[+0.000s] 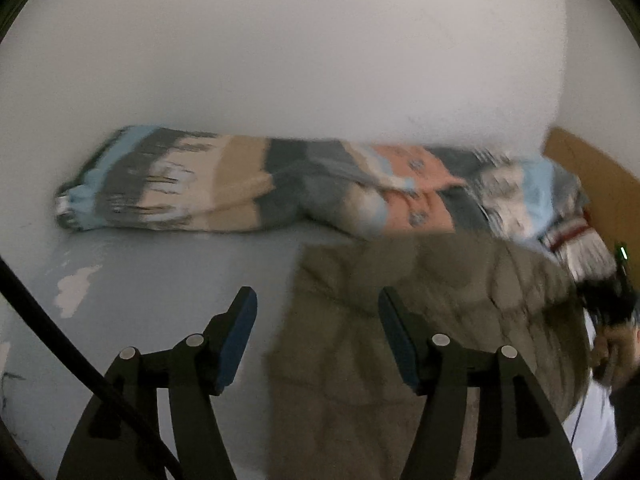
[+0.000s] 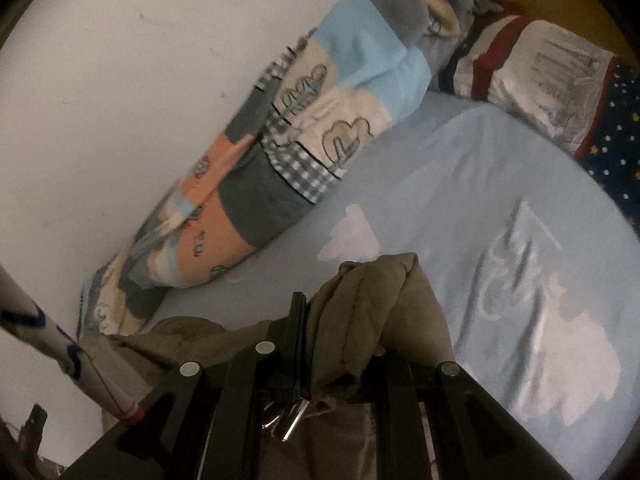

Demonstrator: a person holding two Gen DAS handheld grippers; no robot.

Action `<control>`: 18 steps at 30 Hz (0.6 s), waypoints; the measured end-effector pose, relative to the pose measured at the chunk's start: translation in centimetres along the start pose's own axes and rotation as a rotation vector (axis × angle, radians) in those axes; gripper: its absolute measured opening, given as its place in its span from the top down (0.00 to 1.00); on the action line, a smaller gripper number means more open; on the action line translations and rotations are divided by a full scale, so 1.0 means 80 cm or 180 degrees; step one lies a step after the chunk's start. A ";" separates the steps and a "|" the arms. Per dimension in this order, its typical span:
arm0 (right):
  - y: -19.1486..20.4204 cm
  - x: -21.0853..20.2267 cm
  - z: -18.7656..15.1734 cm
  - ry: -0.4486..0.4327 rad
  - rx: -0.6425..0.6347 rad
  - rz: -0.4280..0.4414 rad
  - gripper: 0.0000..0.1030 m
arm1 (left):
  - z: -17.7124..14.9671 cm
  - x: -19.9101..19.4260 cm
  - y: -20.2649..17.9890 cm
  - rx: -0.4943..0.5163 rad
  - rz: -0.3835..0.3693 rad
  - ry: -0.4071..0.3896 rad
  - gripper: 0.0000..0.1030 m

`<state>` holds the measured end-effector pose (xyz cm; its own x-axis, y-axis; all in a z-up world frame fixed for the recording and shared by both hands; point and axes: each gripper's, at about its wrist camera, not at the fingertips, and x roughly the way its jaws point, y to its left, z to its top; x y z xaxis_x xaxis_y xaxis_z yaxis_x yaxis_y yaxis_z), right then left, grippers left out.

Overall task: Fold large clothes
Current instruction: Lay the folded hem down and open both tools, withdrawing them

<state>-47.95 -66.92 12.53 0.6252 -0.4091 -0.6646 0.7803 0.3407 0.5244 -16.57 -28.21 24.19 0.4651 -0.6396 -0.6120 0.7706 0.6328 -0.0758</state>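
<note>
Left wrist view: your left gripper hovers, fingers apart and empty, above the olive jacket on the bed.

Right wrist view: your right gripper pinches a jacket fold tight over the bed, near a patchwork blanket.

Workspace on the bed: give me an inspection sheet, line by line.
Surface: light blue bedsheet with white cloud print, wrinkled.
Job's things: olive quilted garment lying crumpled on the sheet.
Clutter: patchwork blanket rolled along the wall; pillow at the head.
Grippers: left gripper jaws open, empty; right gripper shut on a garment fold.
Cables: black cable beside the left gripper.
Surroundings: white wall; brown headboard.
</note>
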 end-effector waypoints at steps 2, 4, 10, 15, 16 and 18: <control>-0.003 0.019 0.003 0.0055 0.0031 -0.0003 0.86 | -0.014 0.020 -0.034 0.0123 -0.0103 0.0094 0.39; -0.009 0.033 0.006 0.0145 0.0102 0.0002 0.84 | -0.024 0.041 -0.066 0.0221 -0.0175 0.0177 0.39; -0.041 0.027 0.015 0.0363 0.0541 0.0490 0.72 | -0.046 0.095 -0.128 0.0341 -0.0287 0.0408 0.39; -0.050 -0.013 0.025 0.0280 0.0581 0.0841 0.45 | -0.054 0.121 -0.144 0.0473 -0.0109 0.0420 0.39; -0.052 -0.026 0.027 0.0191 0.0574 0.0895 0.35 | -0.055 0.127 -0.144 0.0459 -0.0092 0.0435 0.38; -0.050 -0.043 0.025 0.0047 0.0514 0.0847 0.32 | -0.056 0.134 -0.140 0.0417 -0.0056 0.0461 0.37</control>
<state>-53.18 -68.59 13.77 0.8085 -0.3109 -0.4998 0.5819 0.2947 0.7580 -22.15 -40.20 14.98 0.3909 -0.5747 -0.7190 0.8326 0.5538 0.0100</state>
